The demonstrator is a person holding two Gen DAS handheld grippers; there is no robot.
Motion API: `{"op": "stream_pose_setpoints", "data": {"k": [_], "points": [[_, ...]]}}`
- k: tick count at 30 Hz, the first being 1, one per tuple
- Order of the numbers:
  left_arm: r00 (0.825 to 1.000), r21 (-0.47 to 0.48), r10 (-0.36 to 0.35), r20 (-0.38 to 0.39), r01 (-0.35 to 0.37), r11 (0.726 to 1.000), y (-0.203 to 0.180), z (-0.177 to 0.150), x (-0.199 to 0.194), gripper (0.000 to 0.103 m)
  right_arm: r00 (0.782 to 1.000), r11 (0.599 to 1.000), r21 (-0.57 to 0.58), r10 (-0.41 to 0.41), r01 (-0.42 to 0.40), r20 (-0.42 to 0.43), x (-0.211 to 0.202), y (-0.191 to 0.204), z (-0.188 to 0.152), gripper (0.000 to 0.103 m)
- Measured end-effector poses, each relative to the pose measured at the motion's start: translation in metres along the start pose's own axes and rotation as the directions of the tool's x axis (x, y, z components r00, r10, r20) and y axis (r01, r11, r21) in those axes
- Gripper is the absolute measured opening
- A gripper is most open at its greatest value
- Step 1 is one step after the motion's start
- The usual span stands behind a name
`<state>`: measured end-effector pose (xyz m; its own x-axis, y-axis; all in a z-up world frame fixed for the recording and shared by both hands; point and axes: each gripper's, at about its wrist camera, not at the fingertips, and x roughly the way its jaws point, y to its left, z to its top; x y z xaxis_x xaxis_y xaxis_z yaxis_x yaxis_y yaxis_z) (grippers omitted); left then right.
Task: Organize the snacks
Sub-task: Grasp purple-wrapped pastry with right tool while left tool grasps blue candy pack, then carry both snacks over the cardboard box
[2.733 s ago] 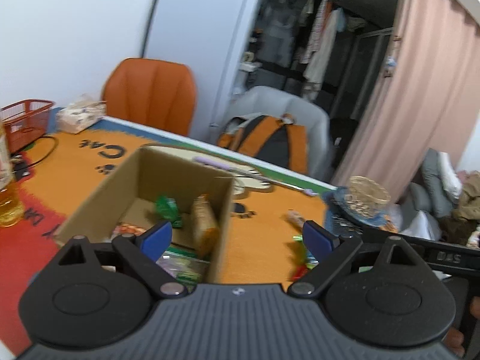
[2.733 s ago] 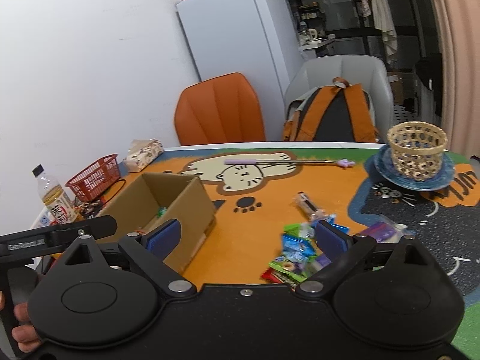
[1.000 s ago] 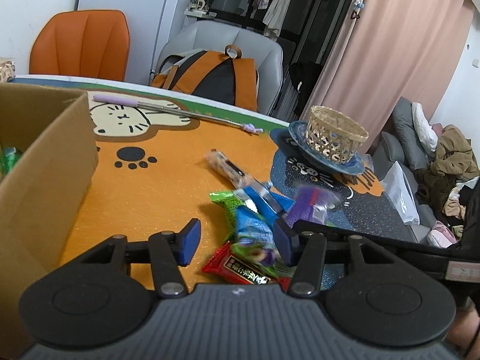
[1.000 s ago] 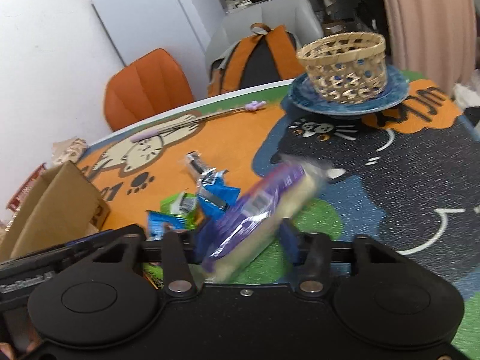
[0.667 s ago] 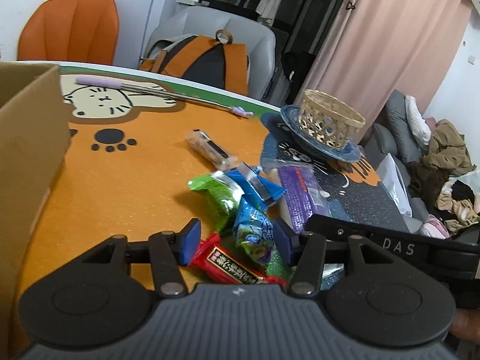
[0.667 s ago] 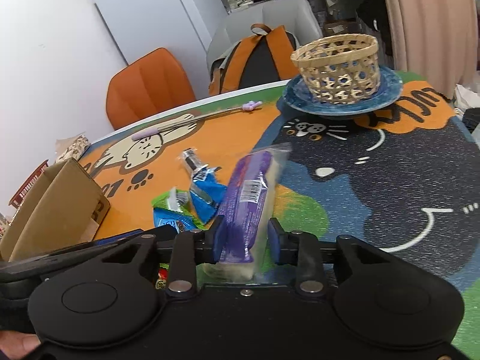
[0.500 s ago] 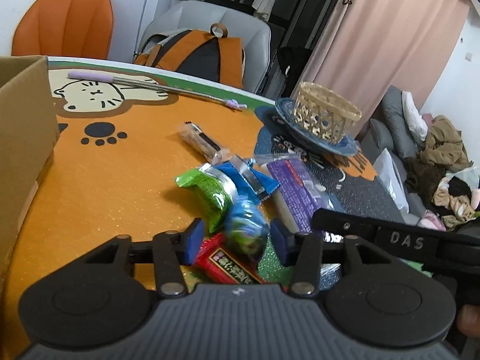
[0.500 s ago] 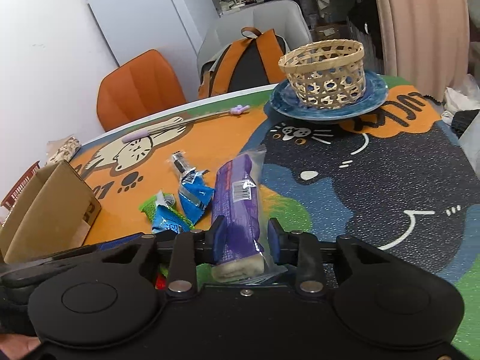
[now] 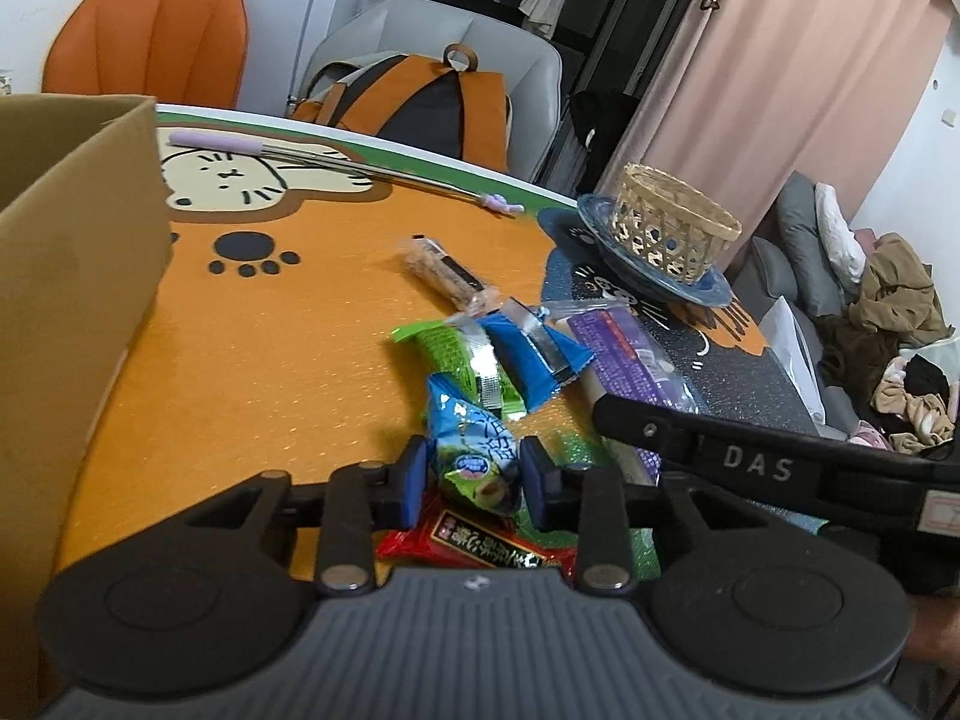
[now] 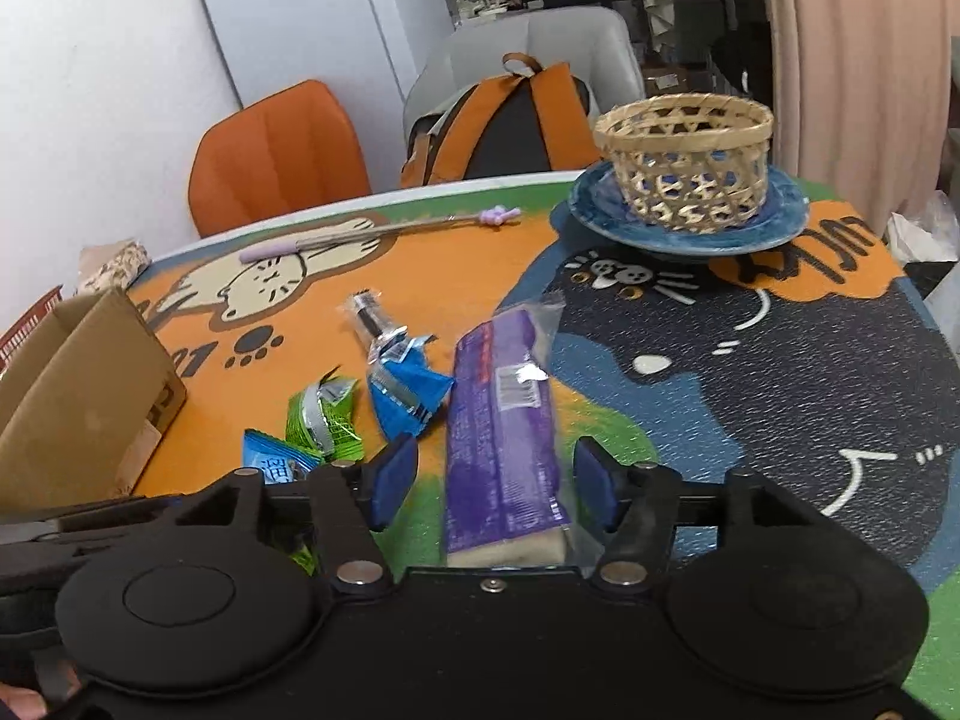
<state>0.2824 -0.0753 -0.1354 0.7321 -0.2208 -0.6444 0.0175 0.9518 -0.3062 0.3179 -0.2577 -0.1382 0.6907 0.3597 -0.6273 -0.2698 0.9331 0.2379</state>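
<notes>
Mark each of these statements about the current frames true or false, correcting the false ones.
1. The left gripper has a blue-and-green snack packet between its fingers. True.
2. The right gripper is clamped on the purple packet. False: its pads stand clear on both sides, jaws just opened.
3. The wicker basket sits on a blue plate. True.
4. The cardboard box lies right of the snack pile. False: it is on the left.
5. The orange backpack lies on the table. False: it rests on a grey chair.
</notes>
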Motion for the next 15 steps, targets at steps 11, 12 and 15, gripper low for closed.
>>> {"op": "stream_pose_setpoints", "data": {"k": [11,12,15], "points": [[0.999,-0.028,0.014,0.040,-0.013,1.000,0.007,0.005,-0.016,0.031,0.999,0.998,-0.062,-0.032,0.030,-0.031,-0.002,0.005,-0.002,0.034],[0.999,-0.030,0.016,0.044,-0.014,0.999,0.008,0.006,-0.018,0.031,0.999,0.998,-0.062,-0.028,0.027,-0.030,-0.003,0.006,-0.002,0.033],[0.998,-0.034,0.019,0.061,-0.017,0.999,0.009,0.008,-0.027,0.031,1.000,0.999,-0.045,-0.010,0.009,-0.011,-0.009,0.006,-0.003,0.032]]}}
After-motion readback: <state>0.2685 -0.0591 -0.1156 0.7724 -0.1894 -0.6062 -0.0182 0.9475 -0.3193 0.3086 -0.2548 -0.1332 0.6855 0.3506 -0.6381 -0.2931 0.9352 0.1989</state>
